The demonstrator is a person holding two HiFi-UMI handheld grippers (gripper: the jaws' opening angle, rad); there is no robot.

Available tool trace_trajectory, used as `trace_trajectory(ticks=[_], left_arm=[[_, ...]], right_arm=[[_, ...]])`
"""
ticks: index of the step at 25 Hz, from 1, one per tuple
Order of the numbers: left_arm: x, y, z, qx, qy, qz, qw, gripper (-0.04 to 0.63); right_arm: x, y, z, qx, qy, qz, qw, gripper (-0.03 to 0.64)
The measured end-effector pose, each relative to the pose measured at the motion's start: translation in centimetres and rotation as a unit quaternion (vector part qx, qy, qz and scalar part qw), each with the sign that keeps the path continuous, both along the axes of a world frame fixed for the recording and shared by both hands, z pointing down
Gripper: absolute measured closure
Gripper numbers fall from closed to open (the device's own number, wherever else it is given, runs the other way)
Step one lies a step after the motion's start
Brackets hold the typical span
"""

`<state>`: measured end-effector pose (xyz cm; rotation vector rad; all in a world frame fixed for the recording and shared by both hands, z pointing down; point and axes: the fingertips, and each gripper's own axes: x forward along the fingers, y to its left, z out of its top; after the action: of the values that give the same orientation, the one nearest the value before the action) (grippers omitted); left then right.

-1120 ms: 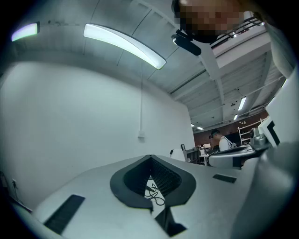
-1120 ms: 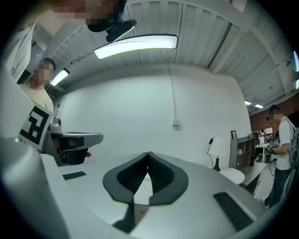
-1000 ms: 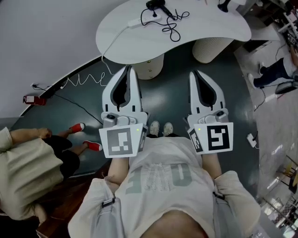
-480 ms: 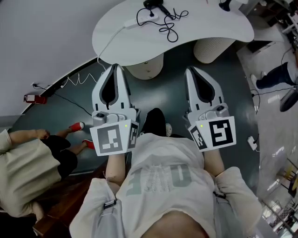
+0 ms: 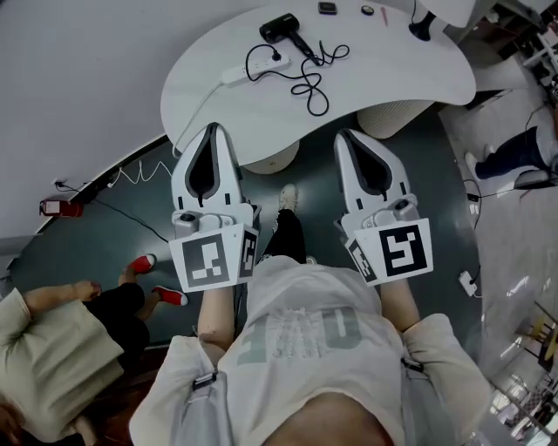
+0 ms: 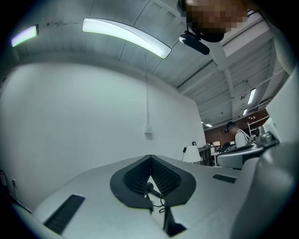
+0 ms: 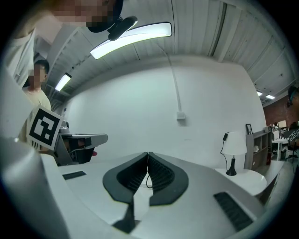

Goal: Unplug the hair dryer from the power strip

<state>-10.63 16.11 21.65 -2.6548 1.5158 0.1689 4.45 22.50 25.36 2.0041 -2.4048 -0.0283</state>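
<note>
A black hair dryer (image 5: 282, 27) lies at the far side of the white table (image 5: 410, 74), its black cord (image 5: 308, 77) looping toward me. The plug sits in a white power strip (image 5: 259, 64) just left of the dryer. My left gripper (image 5: 212, 131) is shut and empty, its tip at the table's near edge. My right gripper (image 5: 346, 138) is shut and empty too, beside it. In the left gripper view the hair dryer (image 6: 148, 187) and the cord (image 6: 161, 206) show through the window behind the left gripper's (image 6: 150, 158) shut tips. In the right gripper view the right gripper (image 7: 148, 154) has its tips together.
A black-footed lamp (image 5: 421, 29) stands at the table's far right; small dark items (image 5: 327, 9) lie at its back edge. The strip's white cable (image 5: 193, 109) drops off the left edge. Two pedestals (image 5: 397, 113) carry the table. A seated person with red shoes (image 5: 144, 262) is at the left.
Both grippers have moved forward toward the table, still shut. Their tips now reach its near edge, and the dryer and strip sit lower in the head view.
</note>
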Motion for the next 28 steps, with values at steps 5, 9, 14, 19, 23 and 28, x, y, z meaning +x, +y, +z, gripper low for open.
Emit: trace_trajectory(ticks=[5, 9, 14, 19, 23, 28], left_arm=[[2.1, -8.1, -0.4, 0.003, 0.009, 0.007, 0.9999, 0.583], [3.3, -14.8, -1.2, 0.005, 0.007, 0.013, 0.9999, 0.583], [4.6, -21.4, -1.7, 0.006, 0.001, 0.019, 0.9998, 0.583], [5.6, -25.2, -1.9, -0.007, 0.004, 0.028, 0.9996, 0.583], [6.5, -26.7, -1.6, -0.022, 0.003, 0.031, 0.9993, 0.583], [7.2, -27.2, -1.1, -0.020, -0.007, 0.018, 0.9996, 0.583]], right_arm=[[2.1, -7.3, -0.5, 0.003, 0.015, 0.006, 1.000, 0.595], [3.2, -13.8, -1.5, 0.007, 0.017, 0.006, 1.000, 0.595], [4.2, -20.3, -2.1, 0.005, 0.004, 0.004, 1.000, 0.595], [5.3, -24.2, -1.9, -0.007, -0.006, 0.008, 1.000, 0.595], [6.6, -25.8, -1.9, -0.014, -0.011, 0.012, 1.000, 0.595], [7.2, -26.6, -0.5, -0.030, -0.007, -0.018, 0.999, 0.595]])
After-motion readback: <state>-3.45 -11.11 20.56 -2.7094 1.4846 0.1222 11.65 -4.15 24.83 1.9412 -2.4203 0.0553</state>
